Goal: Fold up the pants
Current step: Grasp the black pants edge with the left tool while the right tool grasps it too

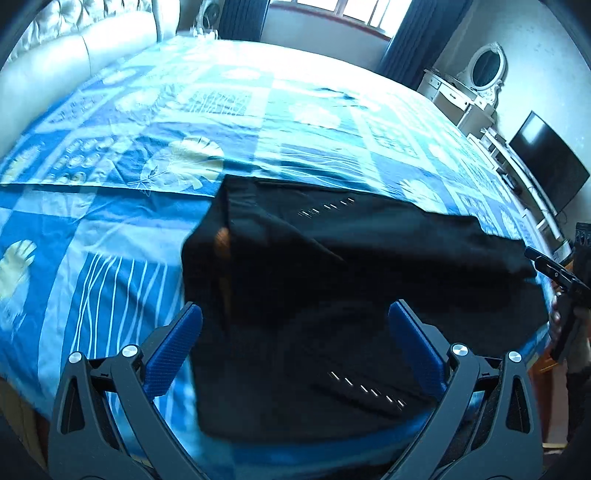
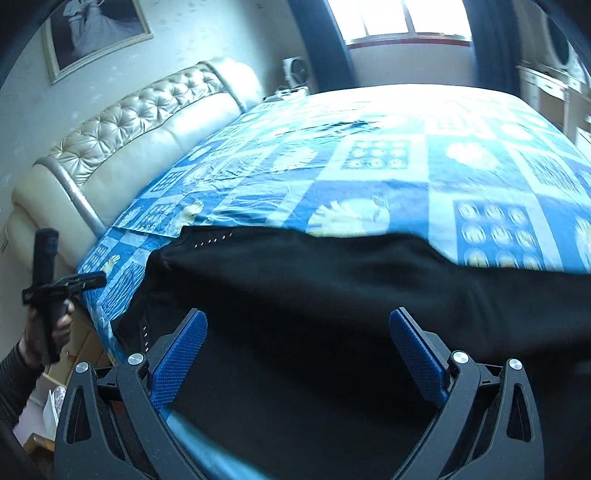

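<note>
In the left wrist view, one pair of black cloth pants point(image 1: 332, 295) lies near the edge of the bed with the blue patterned sheet point(image 1: 147, 147), and the left gripper point(image 1: 295, 325) has its two blue fingers point(image 1: 173, 354) spread wide over them, holding nothing. In the right wrist view, the same dark pants point(image 2: 332, 314) look bunched and partly folded, with a row of small white marks near one corner, and the right gripper point(image 2: 297, 332) has its two fingers point(image 2: 417, 358) spread wide above them too.

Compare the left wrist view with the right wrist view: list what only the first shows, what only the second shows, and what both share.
Only the left wrist view shows the dark television and the white dresser with its oval mirror along the wall.

Only the right wrist view shows the framed picture on the wall above the headboard.

Both show the black pants spread on the blue patterned bedspread, the tufted headboard, the window, and an open gripper above the pants: the left gripper and the right gripper.
</note>
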A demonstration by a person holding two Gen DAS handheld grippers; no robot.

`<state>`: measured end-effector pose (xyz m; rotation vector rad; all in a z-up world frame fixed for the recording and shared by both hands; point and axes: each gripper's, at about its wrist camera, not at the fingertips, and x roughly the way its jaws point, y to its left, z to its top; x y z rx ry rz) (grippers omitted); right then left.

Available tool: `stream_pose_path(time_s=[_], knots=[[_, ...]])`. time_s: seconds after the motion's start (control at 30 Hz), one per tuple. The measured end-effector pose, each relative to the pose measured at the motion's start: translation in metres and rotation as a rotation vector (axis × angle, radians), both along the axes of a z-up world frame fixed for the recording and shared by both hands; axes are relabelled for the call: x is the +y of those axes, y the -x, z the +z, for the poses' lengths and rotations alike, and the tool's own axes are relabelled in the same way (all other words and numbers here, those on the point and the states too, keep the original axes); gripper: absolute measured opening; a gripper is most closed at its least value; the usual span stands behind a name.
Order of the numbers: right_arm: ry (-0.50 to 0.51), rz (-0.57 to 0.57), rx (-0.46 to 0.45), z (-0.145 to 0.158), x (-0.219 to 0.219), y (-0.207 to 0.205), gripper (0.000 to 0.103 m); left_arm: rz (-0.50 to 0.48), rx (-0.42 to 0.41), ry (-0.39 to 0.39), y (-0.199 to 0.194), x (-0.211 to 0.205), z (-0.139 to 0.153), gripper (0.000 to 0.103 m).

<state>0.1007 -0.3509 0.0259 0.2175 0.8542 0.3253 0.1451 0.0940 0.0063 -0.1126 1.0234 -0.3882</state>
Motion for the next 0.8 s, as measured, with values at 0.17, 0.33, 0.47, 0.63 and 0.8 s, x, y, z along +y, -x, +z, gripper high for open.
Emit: stream_pose_path(time_s=[0.17,0.33,0.47,0.63,0.8], knots=[[0.015,0.099,0.115,-0.026,-0.006,-0.084,0.098,-0.044,0.184,0.223,-0.091,0.03,-0.041,0.101],[0.056,0.178,0.216,-0.058,-0.007,-0.131,0.098,-0.004,0.299,0.322,-0.151,0.043,-0.084,0.101],[0.06,0.246,0.288,-0.079,-0.007,-0.152,0.098,-0.035,0.251,0.317,-0.17,0.038,-0.086,0.101],[0.044,0.279,0.38,-0.099,-0.014,-0.165,0.098,-0.12,0.231,0.292,-0.18,0.017,-0.088,0.101],[0.028,0.303,0.412,-0.105,-0.014,-0.163,0.097,-0.142,0.222,0.261,-0.19,0.006,-0.093,0.069]])
